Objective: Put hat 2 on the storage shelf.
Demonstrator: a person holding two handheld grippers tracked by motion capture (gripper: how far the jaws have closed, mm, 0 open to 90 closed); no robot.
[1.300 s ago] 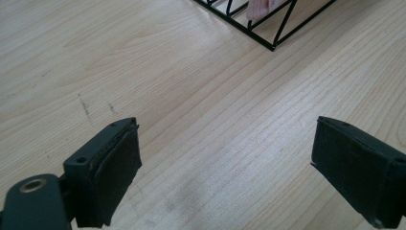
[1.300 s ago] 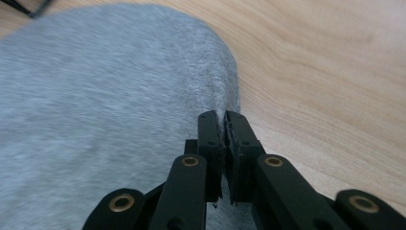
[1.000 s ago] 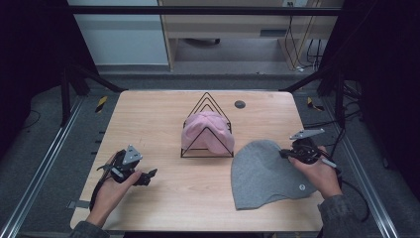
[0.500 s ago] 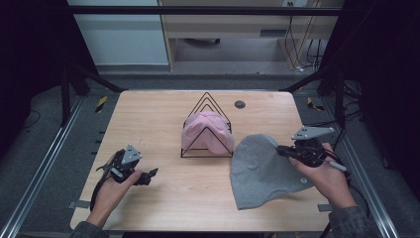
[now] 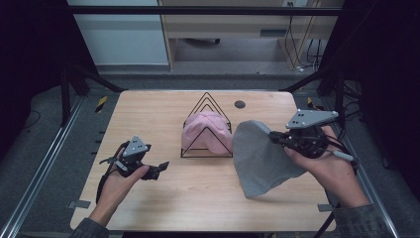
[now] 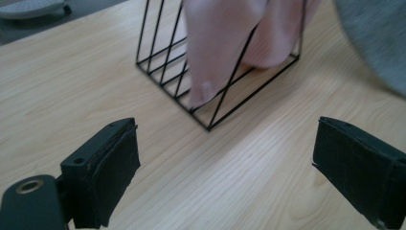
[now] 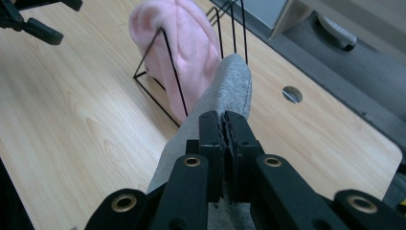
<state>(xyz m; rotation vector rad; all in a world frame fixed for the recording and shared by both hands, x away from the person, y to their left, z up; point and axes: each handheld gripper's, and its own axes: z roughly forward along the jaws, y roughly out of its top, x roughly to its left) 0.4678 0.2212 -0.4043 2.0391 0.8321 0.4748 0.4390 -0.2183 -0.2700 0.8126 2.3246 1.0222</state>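
Now the right gripper [image 5: 273,137], low right of the high view, has its jaws pressed together on an edge of the grey beanie [image 5: 260,158], and compared with a second ago the hat has come up off the table [image 5: 148,106]: it hangs as a drape with its lower tip near the board, just right of the wire rack [image 5: 207,128]. The left gripper [image 5: 157,168], lower left, stands spread and empty over bare wood. Farther back at centre frame, the pink beanie [image 5: 205,131] already sits in the rack, so my reading is that the grey one goes in beside it next.
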